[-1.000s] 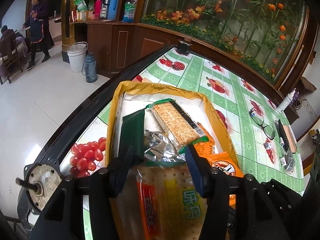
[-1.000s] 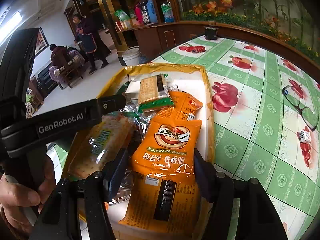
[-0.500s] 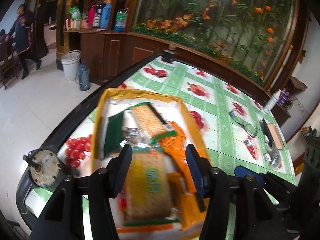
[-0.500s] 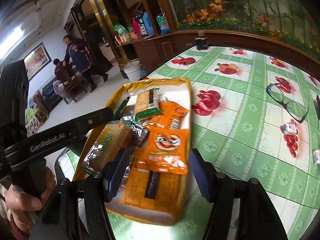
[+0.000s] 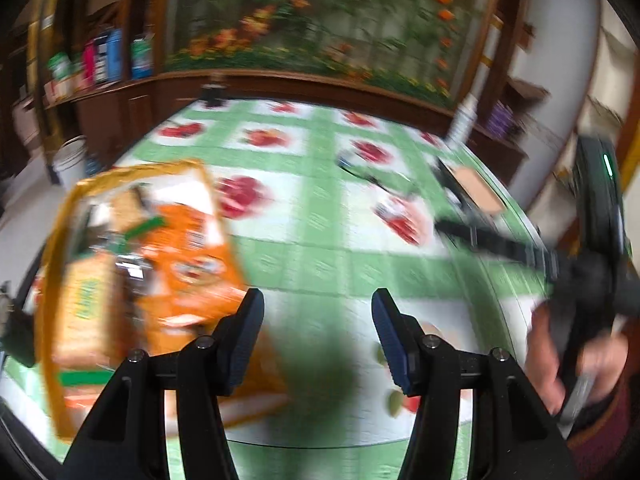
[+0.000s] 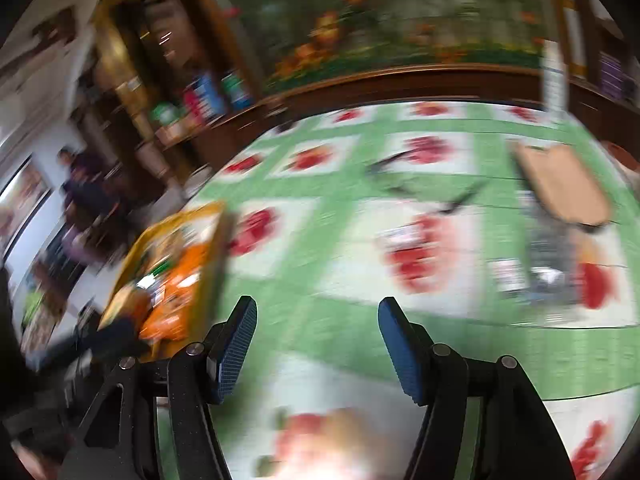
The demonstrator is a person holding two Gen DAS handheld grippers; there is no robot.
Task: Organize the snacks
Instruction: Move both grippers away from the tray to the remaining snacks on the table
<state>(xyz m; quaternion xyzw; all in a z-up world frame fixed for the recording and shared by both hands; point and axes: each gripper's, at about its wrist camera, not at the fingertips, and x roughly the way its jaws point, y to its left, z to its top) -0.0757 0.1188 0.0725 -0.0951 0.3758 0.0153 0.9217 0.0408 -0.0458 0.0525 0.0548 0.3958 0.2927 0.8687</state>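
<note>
A yellow-rimmed tray [image 5: 140, 170] of snacks lies at the left of the left wrist view. In it are an orange packet [image 5: 188, 264], a yellowish cracker pack [image 5: 86, 308] and several blurred wrappers. My left gripper [image 5: 318, 312] is open over bare tablecloth just right of the tray, nothing between its fingers. In the right wrist view the tray [image 6: 188, 214] sits further left with the orange packet [image 6: 176, 300] showing. My right gripper [image 6: 318, 316] is open over the tablecloth, holding nothing. Its black body [image 5: 580, 272] and a hand [image 5: 560, 360] appear at the right of the left view.
The green tablecloth [image 6: 340, 184] has red fruit prints. On it lie glasses [image 6: 400, 176], a flat brown item [image 6: 560, 184] and small packets [image 6: 408, 236]. A white bottle [image 5: 464, 120] stands at the far edge. People [image 6: 80, 184] are in the room at far left.
Both grippers have swung right, away from the tray, which has slid to the left of each view. The cracker pack and orange packet, once between the fingers, lie in the tray.
</note>
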